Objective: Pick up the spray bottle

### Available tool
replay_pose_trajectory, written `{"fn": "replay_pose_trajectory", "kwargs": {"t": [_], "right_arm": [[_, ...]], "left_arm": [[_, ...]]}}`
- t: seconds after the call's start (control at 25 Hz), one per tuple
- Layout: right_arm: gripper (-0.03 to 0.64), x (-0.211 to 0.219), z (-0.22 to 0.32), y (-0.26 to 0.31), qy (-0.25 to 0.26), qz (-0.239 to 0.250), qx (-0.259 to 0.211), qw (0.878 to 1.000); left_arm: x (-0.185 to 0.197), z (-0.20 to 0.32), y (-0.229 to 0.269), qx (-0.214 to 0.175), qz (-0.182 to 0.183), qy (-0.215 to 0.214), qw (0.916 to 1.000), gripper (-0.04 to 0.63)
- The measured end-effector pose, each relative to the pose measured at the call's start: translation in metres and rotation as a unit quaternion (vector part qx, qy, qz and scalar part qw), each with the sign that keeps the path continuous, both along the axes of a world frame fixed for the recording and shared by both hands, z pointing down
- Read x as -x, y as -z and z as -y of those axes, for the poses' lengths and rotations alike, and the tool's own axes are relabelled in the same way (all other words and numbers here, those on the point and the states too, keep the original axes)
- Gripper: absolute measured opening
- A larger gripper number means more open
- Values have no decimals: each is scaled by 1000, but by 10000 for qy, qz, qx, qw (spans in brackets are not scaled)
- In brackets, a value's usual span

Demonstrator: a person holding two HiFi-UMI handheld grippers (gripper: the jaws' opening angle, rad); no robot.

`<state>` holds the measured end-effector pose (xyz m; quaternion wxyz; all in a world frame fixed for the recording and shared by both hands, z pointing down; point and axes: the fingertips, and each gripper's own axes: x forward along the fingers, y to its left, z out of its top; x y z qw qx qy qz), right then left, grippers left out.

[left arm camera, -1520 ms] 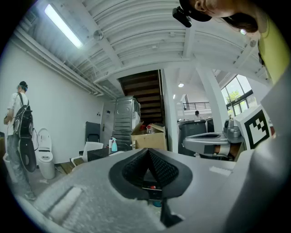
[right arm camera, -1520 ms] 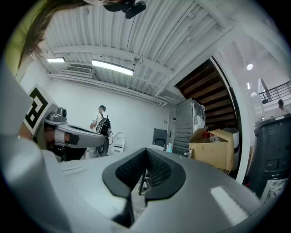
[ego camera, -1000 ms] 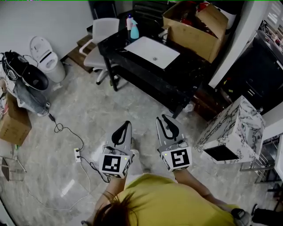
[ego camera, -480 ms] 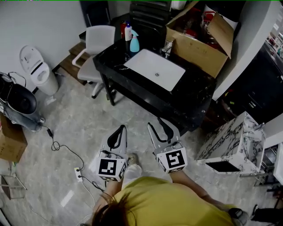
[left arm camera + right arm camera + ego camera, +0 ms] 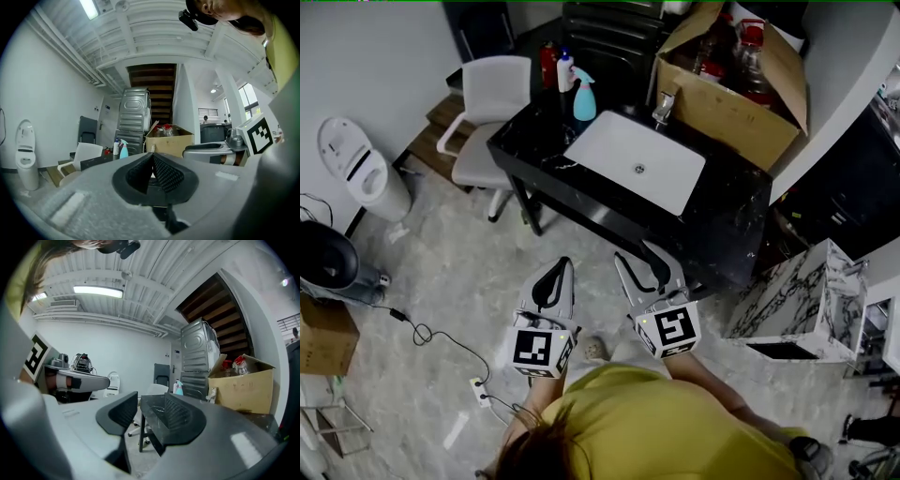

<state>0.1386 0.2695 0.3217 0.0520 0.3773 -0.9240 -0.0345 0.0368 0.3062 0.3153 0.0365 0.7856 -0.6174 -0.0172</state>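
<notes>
The light-blue spray bottle (image 5: 582, 98) stands upright on the far left corner of the black table (image 5: 727, 220), beside a white bottle (image 5: 565, 70) and a red one (image 5: 548, 64). It shows small and distant in the left gripper view (image 5: 123, 149) and the right gripper view (image 5: 178, 387). Both grippers are held level over the floor, well short of the table. My left gripper (image 5: 567, 262) is shut, its pads meeting with nothing in them. The jaws of my right gripper (image 5: 636, 251) are opening and nothing is between them.
A white basin (image 5: 635, 161) is set in the table top, with an open cardboard box (image 5: 731, 80) behind it. A white chair (image 5: 487, 112) stands at the table's left. A marble-patterned cabinet (image 5: 811, 295) is at right. A cable and power strip (image 5: 478, 386) lie on the floor.
The person has walked toward the table with both grippers, so it and the bottles look nearer. The right gripper's jaws have spread apart. The left gripper stays shut.
</notes>
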Motion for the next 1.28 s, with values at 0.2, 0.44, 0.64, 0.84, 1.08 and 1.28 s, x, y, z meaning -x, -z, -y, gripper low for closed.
{"fn": "replay_pose_trajectory", "kwargs": {"t": [0.2,0.44,0.64,0.84,1.08,1.28], "right_arm": [[175,22,22,-2,-6,-57,79,10000],[175,37,48,0,-27,7,-14,10000],[175,50,78,1,-53,86,-154,9998],[177,70,130,-6,-49,122,-186,9997],[197,102,224,-11,14,24,-187,9998],[215,126,311,-21,85,-37,-119,9999]], "left_arm": [[16,16,-10,125,-104,-64,9998,3],[38,38,-10,89,-186,34,9998,3],[52,67,-9,-34,-175,69,9998,4],[72,114,-17,-40,-154,99,9998,3],[97,202,-14,-82,-89,57,9999,3],[117,285,-17,-13,-47,36,10000,4]]}}
